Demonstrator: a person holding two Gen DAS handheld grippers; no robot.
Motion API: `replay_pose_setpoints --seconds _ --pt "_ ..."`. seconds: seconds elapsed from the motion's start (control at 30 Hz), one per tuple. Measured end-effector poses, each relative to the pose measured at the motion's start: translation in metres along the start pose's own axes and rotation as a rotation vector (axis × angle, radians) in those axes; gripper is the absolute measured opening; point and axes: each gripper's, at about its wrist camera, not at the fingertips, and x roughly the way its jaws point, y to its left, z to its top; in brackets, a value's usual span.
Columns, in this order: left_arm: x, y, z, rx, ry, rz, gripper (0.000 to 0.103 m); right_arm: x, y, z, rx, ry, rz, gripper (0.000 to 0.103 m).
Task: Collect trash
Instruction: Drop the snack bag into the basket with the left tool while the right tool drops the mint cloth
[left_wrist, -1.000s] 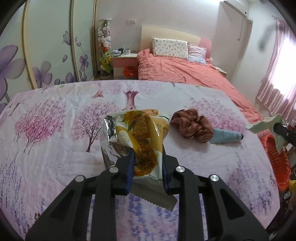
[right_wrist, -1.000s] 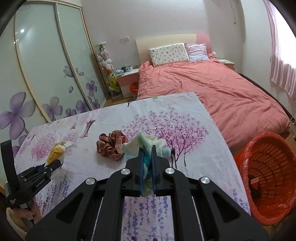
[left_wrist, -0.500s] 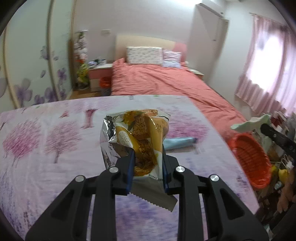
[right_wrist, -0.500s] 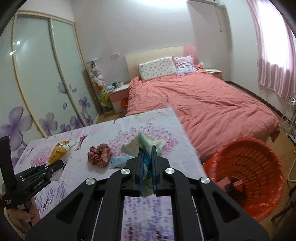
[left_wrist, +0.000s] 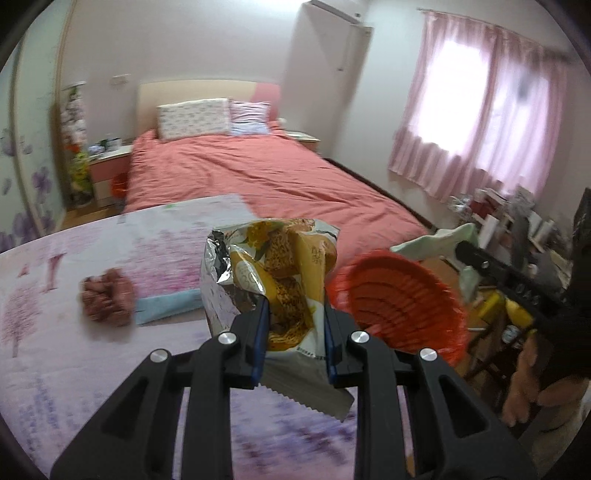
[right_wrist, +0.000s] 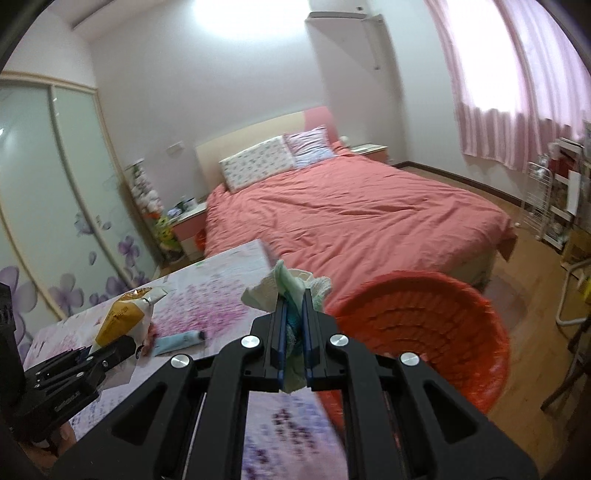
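Snack wrapper (left_wrist: 280, 280): glossy printed film, silver foil lining, serrated edge. Wad (right_wrist: 291, 291) in right gripper (right_wrist: 293, 325): soft matt tissue or cloth, pale green and white; which, cannot tell. Both grippers: matt black plastic, bright metal screws, blue pads (left_wrist: 260, 332). Basket (right_wrist: 436, 325): ribbed red-orange plastic. Tablecloth (left_wrist: 55, 369): matt floral print. Scrunchie (left_wrist: 107, 297): gathered cloth. Tube (right_wrist: 179, 340): smooth pale blue plastic

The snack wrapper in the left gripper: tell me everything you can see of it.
The snack wrapper is a crumpled foil packet, yellow and brown printed outside, silver inside, with a zigzag-cut sealed edge hanging below the fingers. Its torn top gapes open, pointing up. The left gripper is shut on its lower half, holding it above the floral tablecloth, left of the orange basket. Nothing else touches it. Contents cannot be made out.
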Motion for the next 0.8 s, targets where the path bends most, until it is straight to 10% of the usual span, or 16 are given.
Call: replay_pose_setpoints --seconds 0.37,0.8 --pt "0.080 -0.098 0.000 0.089 0.081 -0.171 0.025 0.013 -0.079 -0.002 0.121 0.003 -0.106 0.008" --pt "0.154 -0.134 -0.016 0.127 0.187 -0.185 0.037 0.038 -0.126 -0.014 0.206 0.066 -0.118 0.018"
